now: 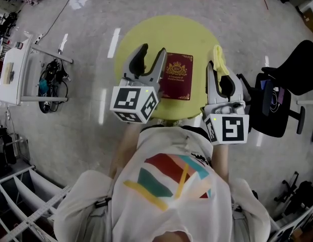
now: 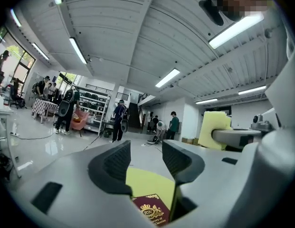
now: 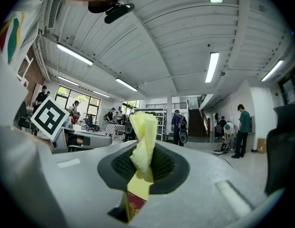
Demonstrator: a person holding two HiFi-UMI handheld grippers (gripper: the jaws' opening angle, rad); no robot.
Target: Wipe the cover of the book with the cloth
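A dark red book (image 1: 177, 77) with a gold crest lies closed on the round yellow table (image 1: 146, 34), towards its near edge. My left gripper (image 1: 152, 52) hangs just left of the book with its jaws open and nothing between them. In the left gripper view the left gripper (image 2: 145, 158) looks over the book (image 2: 152, 213) and the table (image 2: 147, 182). My right gripper (image 1: 218, 70) sits at the book's right, shut on a crumpled yellow cloth (image 1: 219, 59). In the right gripper view the cloth (image 3: 145, 137) stands up out of the right gripper (image 3: 143, 163).
A black office chair (image 1: 282, 100) stands close on the right of the table. A white rack (image 1: 15, 69) and a tangle of cables (image 1: 50, 84) are on the floor to the left. Several people stand far off in the hall.
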